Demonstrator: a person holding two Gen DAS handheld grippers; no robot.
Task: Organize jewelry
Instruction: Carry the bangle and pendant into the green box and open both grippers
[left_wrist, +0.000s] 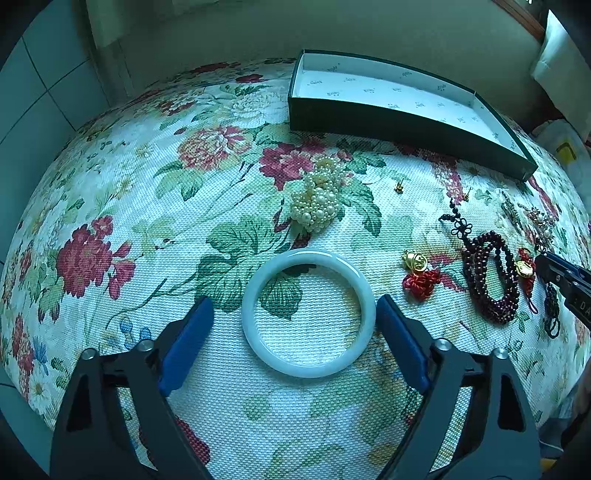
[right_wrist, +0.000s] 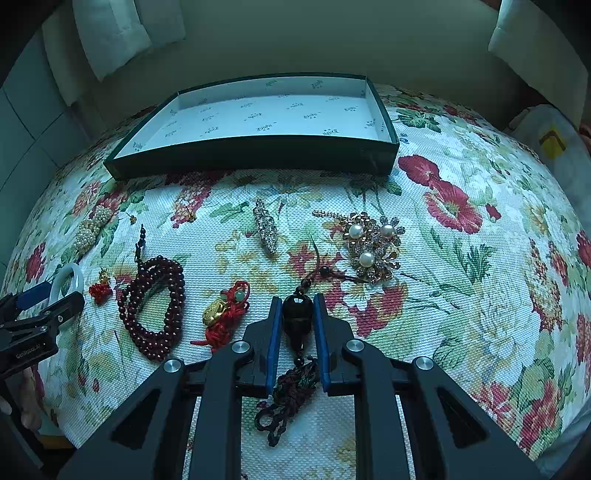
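Observation:
A pale jade bangle (left_wrist: 308, 314) lies flat on the flowered cloth, between the blue pads of my left gripper (left_wrist: 295, 305). The jaws stand wide; the right pad is at the bangle's rim and the left pad is a gap away from it. In the right wrist view my right gripper (right_wrist: 297, 298) is shut on a black drop-shaped pendant (right_wrist: 297, 323); its dark tassel (right_wrist: 291, 391) trails back between the fingers. The green-walled box (right_wrist: 251, 157) with white printed lining stands empty at the far side, also seen as the box (left_wrist: 406, 123) at the upper right.
Loose on the cloth are a pearl cluster (left_wrist: 319, 199), a dark red bead bracelet (right_wrist: 155, 306), a gold charm on red knotted cord (right_wrist: 225, 314), a second gold charm (left_wrist: 417, 273), a rhinestone clip (right_wrist: 266, 229) and a pearl brooch (right_wrist: 373, 247). The table edge curves away on all sides.

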